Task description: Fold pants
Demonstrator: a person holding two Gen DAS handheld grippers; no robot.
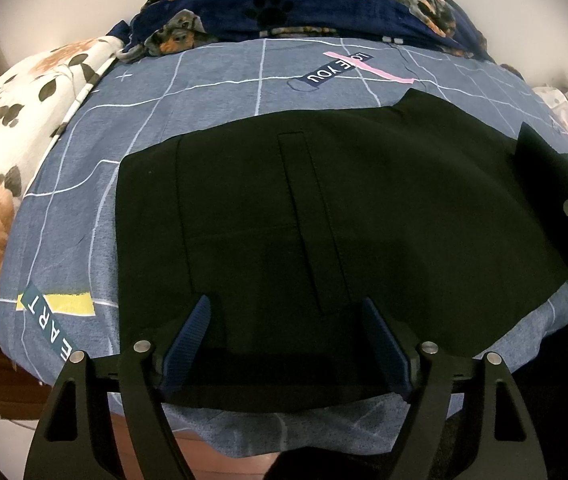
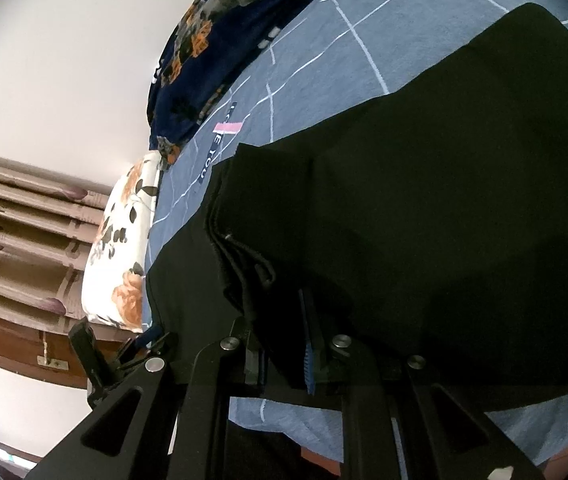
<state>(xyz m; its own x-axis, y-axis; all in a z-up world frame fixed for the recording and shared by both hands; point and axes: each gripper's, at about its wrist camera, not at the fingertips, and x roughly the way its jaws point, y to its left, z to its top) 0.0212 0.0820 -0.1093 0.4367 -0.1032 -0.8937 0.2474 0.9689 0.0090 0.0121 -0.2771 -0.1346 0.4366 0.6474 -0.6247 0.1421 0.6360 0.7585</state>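
Right gripper clamps the black pants hem, lifting it to fold; left gripper hovers spread over the waistband.

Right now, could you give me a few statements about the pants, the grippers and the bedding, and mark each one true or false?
1. The black pants lie on a blue-grey bed sheet with white grid lines. True.
2. The left gripper is clamped shut on the pants. False: its fingers stand apart, open over the near edge.
3. The right gripper holds a bunch of pants fabric between its fingers. True.
4. A floral pillow lies on the sheet. True.
5. The blanket at the far side is plain red. False: it is navy with dog and paw prints.
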